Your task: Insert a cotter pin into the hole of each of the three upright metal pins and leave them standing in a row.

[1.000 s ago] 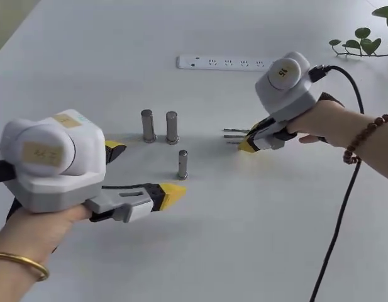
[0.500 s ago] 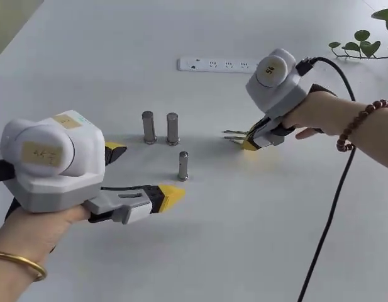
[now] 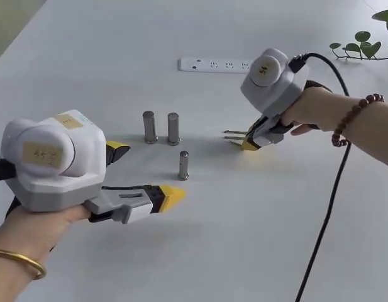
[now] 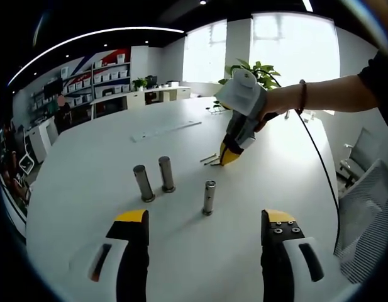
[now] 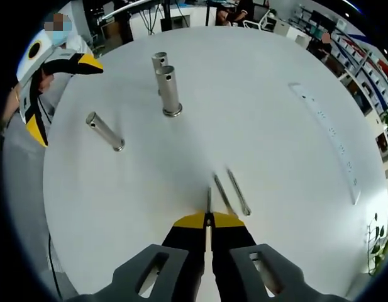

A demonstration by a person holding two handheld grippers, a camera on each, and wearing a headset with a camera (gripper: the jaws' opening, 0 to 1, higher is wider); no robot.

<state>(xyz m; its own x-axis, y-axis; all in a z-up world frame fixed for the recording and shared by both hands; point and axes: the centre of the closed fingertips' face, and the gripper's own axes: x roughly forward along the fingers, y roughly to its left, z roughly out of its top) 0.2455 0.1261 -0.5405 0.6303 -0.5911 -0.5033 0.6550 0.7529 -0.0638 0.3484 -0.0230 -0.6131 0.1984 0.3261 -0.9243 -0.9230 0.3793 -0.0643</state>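
right tool (image 5: 207, 218) clenched on one thin silver cotter pin (image 5: 208, 198) at white table (image 3: 244, 239), two loose cotter pins (image 5: 234, 189) just beside. left tool (image 4: 205, 220) released near three upright grey metal pins (image 3: 183, 165). risk: pin twists in grip, misses hole, topples an upright.

The left gripper (image 3: 145, 170) and right gripper (image 3: 247, 145) had rounded pale-grey housings, yellow stickers and yellow-tipped black jaws. A black cable (image 3: 326, 207) ran from the right one. The left wrist wore a thin gold bangle (image 3: 21, 263), the right a brown bead bracelet (image 3: 351, 116).
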